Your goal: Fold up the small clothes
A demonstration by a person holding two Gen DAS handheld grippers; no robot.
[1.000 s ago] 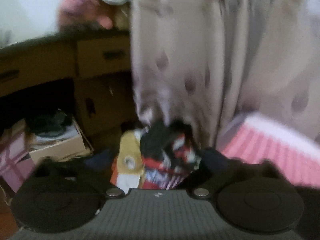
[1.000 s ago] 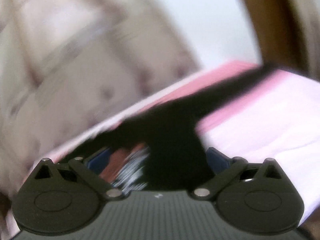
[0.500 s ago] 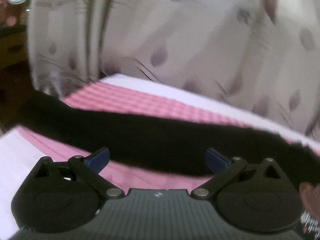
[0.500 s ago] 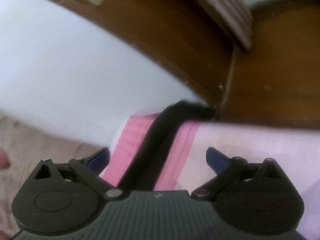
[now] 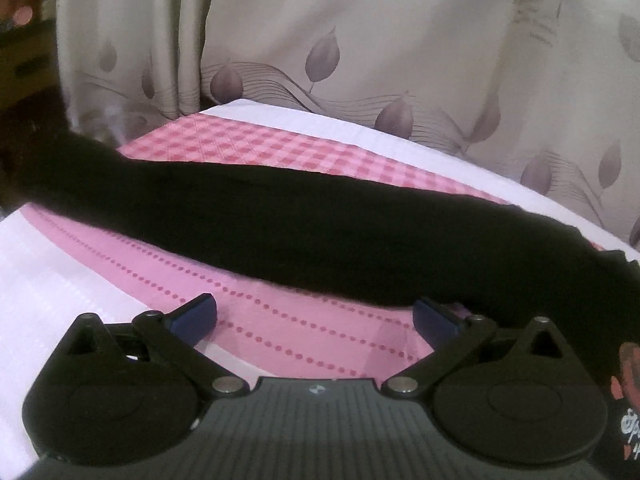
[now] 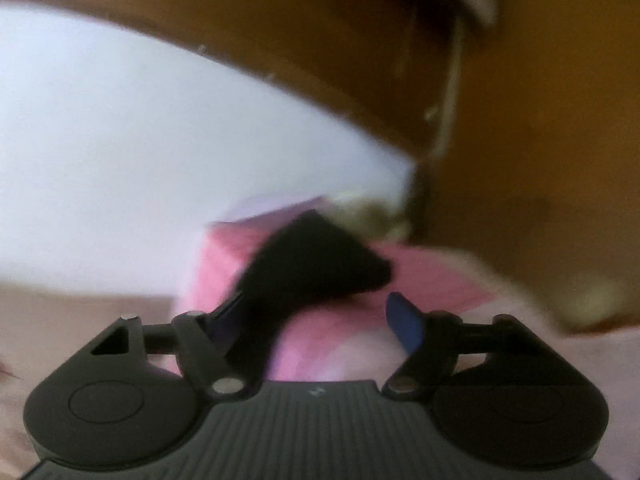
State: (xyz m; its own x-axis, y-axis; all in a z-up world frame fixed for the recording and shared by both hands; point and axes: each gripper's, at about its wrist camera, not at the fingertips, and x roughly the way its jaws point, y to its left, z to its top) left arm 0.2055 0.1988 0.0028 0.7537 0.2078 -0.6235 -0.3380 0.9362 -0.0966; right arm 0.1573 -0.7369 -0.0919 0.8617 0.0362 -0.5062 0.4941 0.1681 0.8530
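A long black garment (image 5: pixel 304 224) lies stretched across the pink patterned bed cover (image 5: pixel 304 336), from far left to the right edge, where a printed part (image 5: pixel 628 400) shows. My left gripper (image 5: pixel 314 314) is open just in front of it, blue pads wide apart, holding nothing. In the blurred right wrist view the black garment (image 6: pixel 312 264) lies on the pink cover (image 6: pixel 344 344) and runs past the left finger. My right gripper (image 6: pixel 316 316) is open, with the cloth lying against the left pad.
A beige curtain with a leaf print (image 5: pixel 360 48) hangs close behind the bed. A brown wooden headboard (image 6: pixel 520 140) and a white wall (image 6: pixel 140 160) stand beyond the bed in the right wrist view. Dark furniture (image 5: pixel 20 60) sits at far left.
Both views swung from the room and clutter onto the bed. The black garment now lies stretched on the pink cover. The right gripper's jaws have opened wider and the cloth end has settled.
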